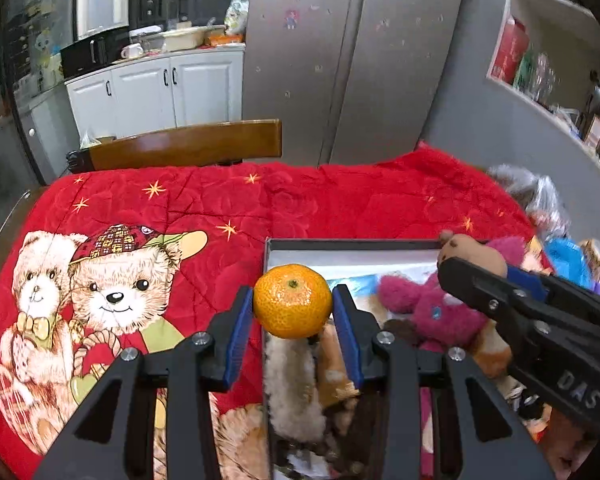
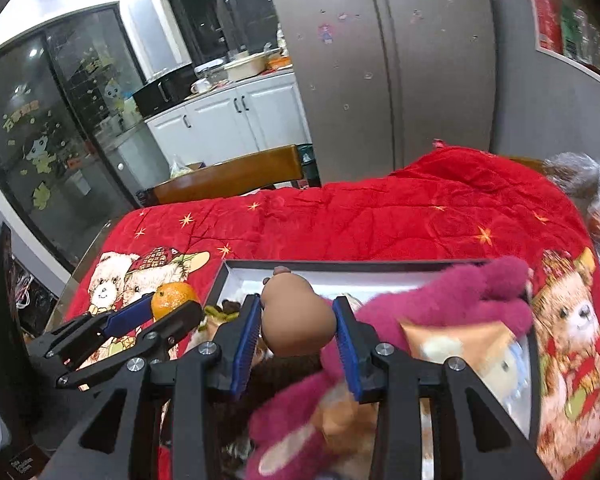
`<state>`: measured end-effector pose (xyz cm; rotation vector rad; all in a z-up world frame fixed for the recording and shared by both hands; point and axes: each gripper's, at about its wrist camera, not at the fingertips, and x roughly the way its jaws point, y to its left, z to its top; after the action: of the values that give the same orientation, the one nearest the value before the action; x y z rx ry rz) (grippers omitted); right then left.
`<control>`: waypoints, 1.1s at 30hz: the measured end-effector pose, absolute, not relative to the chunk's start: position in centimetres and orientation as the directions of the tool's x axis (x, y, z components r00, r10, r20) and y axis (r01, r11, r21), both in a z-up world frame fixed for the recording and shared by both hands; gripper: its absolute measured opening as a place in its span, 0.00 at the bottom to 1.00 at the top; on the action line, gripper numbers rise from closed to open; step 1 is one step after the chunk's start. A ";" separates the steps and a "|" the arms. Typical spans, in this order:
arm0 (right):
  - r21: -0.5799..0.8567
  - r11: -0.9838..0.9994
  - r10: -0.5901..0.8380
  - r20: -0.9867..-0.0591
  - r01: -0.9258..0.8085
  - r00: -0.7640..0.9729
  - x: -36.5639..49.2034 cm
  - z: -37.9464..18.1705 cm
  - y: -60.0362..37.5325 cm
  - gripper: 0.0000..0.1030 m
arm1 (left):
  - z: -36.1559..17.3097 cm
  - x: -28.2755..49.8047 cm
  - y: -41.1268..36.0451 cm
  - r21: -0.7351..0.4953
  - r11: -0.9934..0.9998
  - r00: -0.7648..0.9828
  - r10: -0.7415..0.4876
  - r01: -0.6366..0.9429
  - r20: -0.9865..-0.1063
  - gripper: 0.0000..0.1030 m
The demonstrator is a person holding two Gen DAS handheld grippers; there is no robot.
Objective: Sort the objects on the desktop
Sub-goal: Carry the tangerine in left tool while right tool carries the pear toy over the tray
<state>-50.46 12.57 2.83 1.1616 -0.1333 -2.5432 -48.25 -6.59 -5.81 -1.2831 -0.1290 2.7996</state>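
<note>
Sorting is partly done: your left gripper clamps the orange over the box of plush toys, your right gripper clamps a brown toy above it; neither is placed.

Left tool clamped on load; right tool apparently likewise, raised.

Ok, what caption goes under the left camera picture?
Left gripper holds an orange over the toy box.
</note>
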 end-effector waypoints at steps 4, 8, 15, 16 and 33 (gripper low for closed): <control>0.232 -0.930 -0.361 -0.721 0.286 -0.591 -51.4 1.7 11.5 0.37 | -6.6 -48.7 -6.7 -0.083 -0.996 -0.661 0.081 -0.028 -0.746 0.39; 0.259 -0.926 -0.373 -0.733 0.274 -0.568 -52.4 0.4 11.3 0.37 | -7.1 -49.2 -7.0 -0.085 -0.996 -0.660 0.088 -0.037 -0.746 0.39; 0.228 -0.935 -0.346 -0.751 0.271 -0.563 -52.7 -0.5 11.4 0.37 | -6.8 -49.9 -6.4 -0.085 -0.994 -0.671 0.112 -0.073 -0.733 0.39; 0.224 -0.936 -0.343 -0.752 0.271 -0.563 -52.6 -0.5 11.4 0.37 | -6.7 -49.9 -6.4 -0.084 -0.994 -0.673 0.111 -0.072 -0.732 0.39; 0.232 -0.950 -0.313 -0.730 0.211 -0.608 -52.9 -0.6 11.7 0.37 | -8.0 -51.5 -6.9 -0.192 -0.974 -0.662 0.223 -0.120 -0.716 0.40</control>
<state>-52.94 11.72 -0.63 1.2033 -0.1765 -2.5751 -51.46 -6.89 -7.96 -1.1878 -0.1901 2.6968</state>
